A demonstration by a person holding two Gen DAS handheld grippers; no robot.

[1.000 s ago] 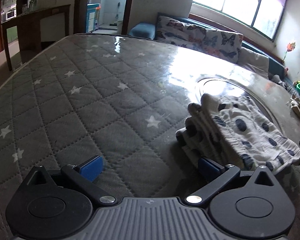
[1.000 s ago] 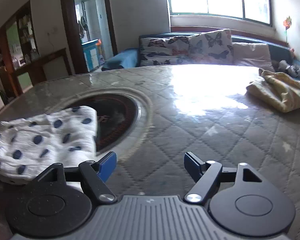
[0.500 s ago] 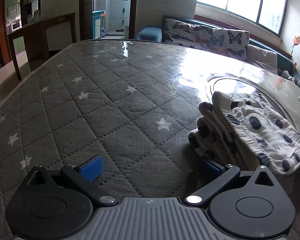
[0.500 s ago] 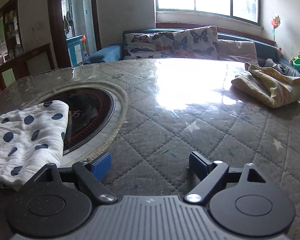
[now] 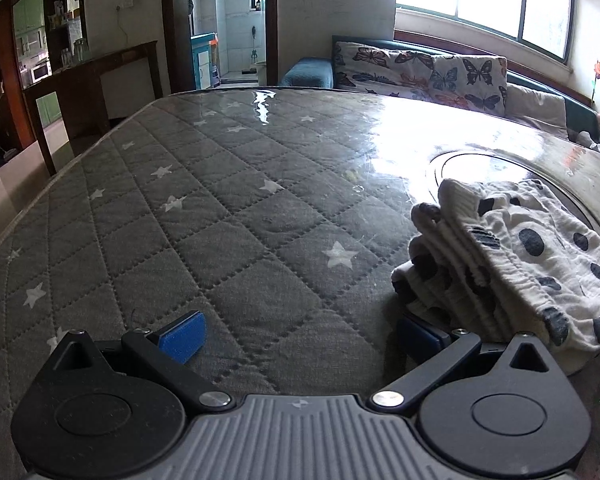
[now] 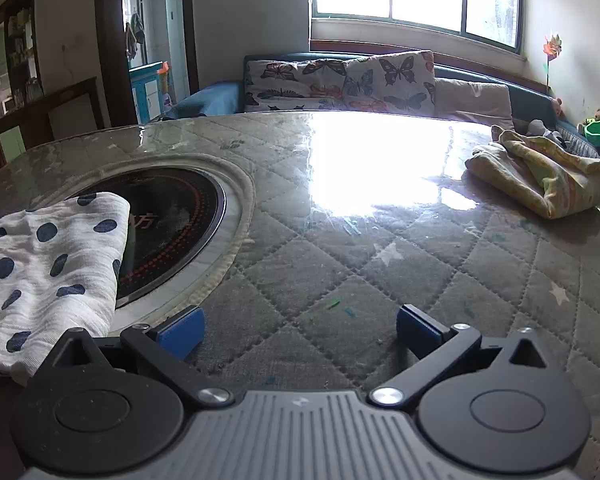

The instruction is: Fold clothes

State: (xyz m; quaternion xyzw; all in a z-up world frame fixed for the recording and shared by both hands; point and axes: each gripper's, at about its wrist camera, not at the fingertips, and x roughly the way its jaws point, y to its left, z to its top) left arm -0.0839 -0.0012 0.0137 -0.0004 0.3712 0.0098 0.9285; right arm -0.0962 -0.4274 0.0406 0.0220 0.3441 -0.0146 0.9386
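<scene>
Looking along our two grippers, we count two garments on the quilted star-print table point(image 5: 228, 216). One white polka-dot garment point(image 5: 512, 264) lies folded in layers, partly over the single round black cooktop point(image 6: 168, 232) set into the table. One yellow garment point(image 6: 548, 176) sits bunched near the far right edge, well apart from the first. Our left gripper point(image 5: 300, 334) has its two blue pads spread wide with only table between them; the right pad sits just beside the folded stack's edge. Our right gripper point(image 6: 300, 330) is opening its jaws, nothing between them, the polka-dot garment just to its left. Two butterfly cushions point(image 6: 340, 84) rest on the sofa beyond.
</scene>
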